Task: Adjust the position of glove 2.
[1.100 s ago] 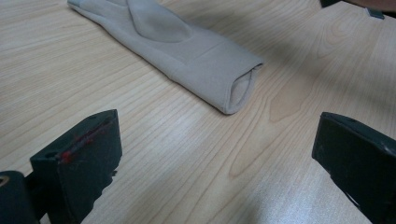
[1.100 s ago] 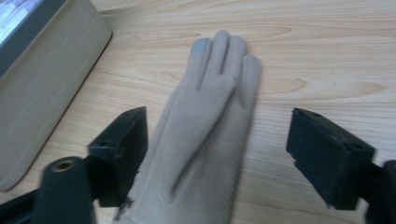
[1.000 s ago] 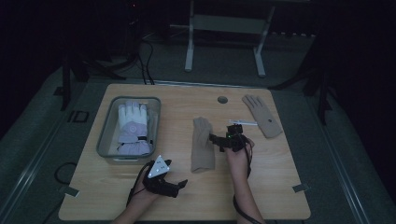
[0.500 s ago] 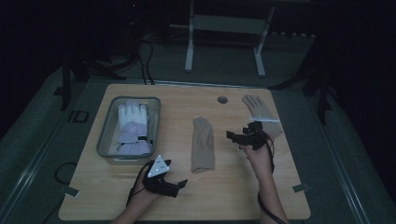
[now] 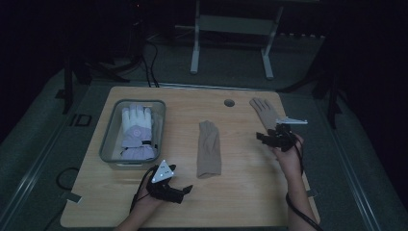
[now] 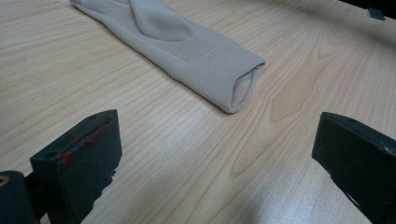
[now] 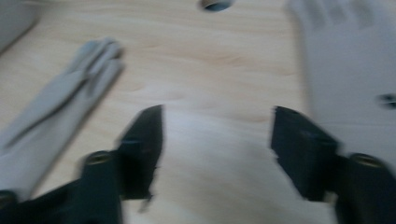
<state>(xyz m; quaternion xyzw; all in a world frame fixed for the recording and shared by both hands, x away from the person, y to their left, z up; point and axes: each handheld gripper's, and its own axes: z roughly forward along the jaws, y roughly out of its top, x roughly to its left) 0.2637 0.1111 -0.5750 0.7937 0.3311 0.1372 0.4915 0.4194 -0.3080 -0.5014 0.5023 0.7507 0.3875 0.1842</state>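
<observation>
Right gripper (image 5: 266, 138), jaws just closing with nothing between, hovers beside the flat beige glove (image 5: 265, 112).

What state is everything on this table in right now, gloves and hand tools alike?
Folded beige glove: lying flat mid-table, untouched.
Flat beige glove: spread out, far right corner.
White glove: lying in the tray.
Tray: on the table's left.
Left gripper: open, nothing between.
Right gripper: open, just been closing, nothing between, beside the flat glove.
</observation>
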